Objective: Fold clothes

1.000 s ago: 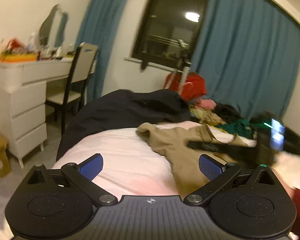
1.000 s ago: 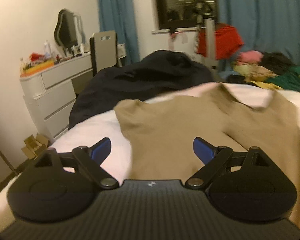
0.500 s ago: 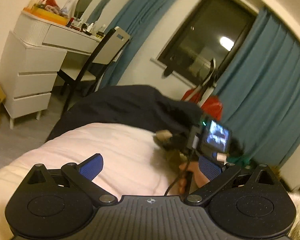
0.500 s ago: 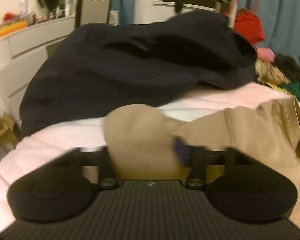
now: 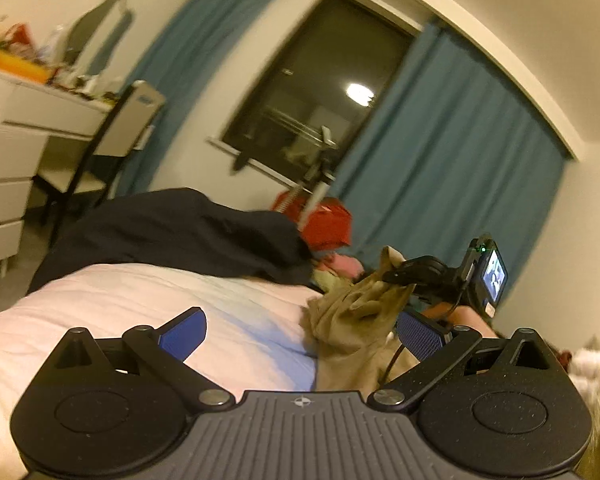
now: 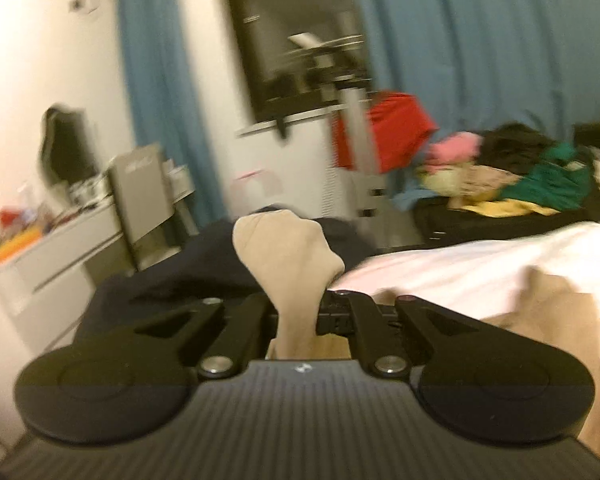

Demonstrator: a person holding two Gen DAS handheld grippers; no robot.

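**Right gripper lifts a corner of the tan shirt**

A second ago the tan shirt [image 5: 352, 320] lay spread flat on the pink bed [image 5: 148, 300] with both grippers open above it; now the right gripper [image 6: 300, 312] has bitten in and hauled a corner up off the bedding, and the fabric is bunched rather than flat.

Starting on the left: the left gripper [image 5: 300, 332] hangs over the bed, its blue-padded fingers [image 5: 182, 334] wide apart and holding nothing. The shirt sits just beyond and to the right of them, crowding up against the right-hand pad, not between the two.

Moving right: there's the right gripper seen from the left camera, raised above the bed with cloth trailing down from it. In its own view the fingers are drawn together and clamped on a wad of tan cloth that bulges up past the tips, the rest draping back down onto the bed at lower right.

Progress? Early days, by my reading. One corner is gathered, no clean fold shows, and the garment looks more crumpled than squared. The colourful clothes pile [image 6: 520, 176] beyond the bed looks unfolded too.
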